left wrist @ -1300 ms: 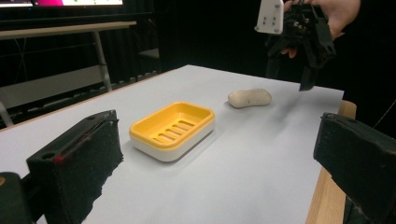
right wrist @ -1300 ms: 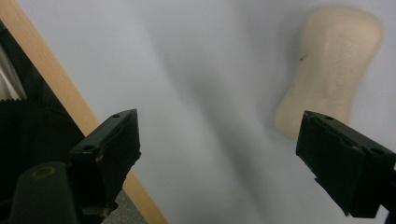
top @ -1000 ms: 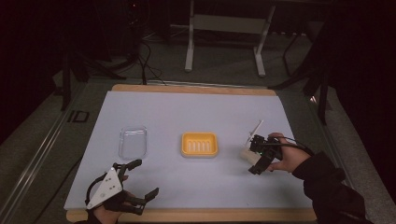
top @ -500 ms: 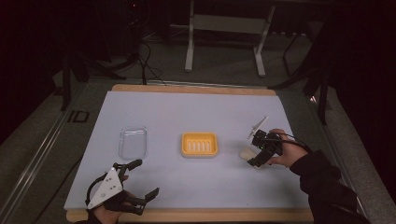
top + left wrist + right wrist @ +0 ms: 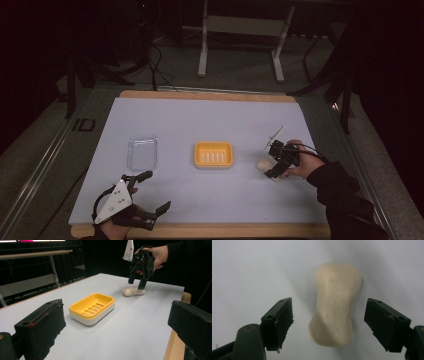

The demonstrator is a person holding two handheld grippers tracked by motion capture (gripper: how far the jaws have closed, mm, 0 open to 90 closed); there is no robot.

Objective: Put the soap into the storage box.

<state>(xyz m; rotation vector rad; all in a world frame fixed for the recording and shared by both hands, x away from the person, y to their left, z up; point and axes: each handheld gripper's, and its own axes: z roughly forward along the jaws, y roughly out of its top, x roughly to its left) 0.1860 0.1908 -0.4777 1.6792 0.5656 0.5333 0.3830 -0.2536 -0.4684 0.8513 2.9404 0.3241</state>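
Observation:
A cream bar of soap (image 5: 263,163) lies flat on the white table mat, to the right of a yellow soap dish (image 5: 213,154). My right gripper (image 5: 270,170) points down over the soap (image 5: 335,305), one jaw on each side. Its jaws have just been closing, and a gap still shows between each pad and the bar. From the left gripper view, the right gripper (image 5: 136,284) stands just above the soap (image 5: 133,291), behind the empty dish (image 5: 92,308). My left gripper (image 5: 157,191) rests open near the front left edge, with nothing between its jaws.
A clear plastic lid (image 5: 142,151) lies left of the dish. The white mat (image 5: 200,120) covers a wooden table top whose edge (image 5: 200,231) shows along the front. Dark floor, cables and a metal frame lie beyond the far edge.
The right gripper has sunk a little toward the soap and now straddles it. The left gripper has kept still.

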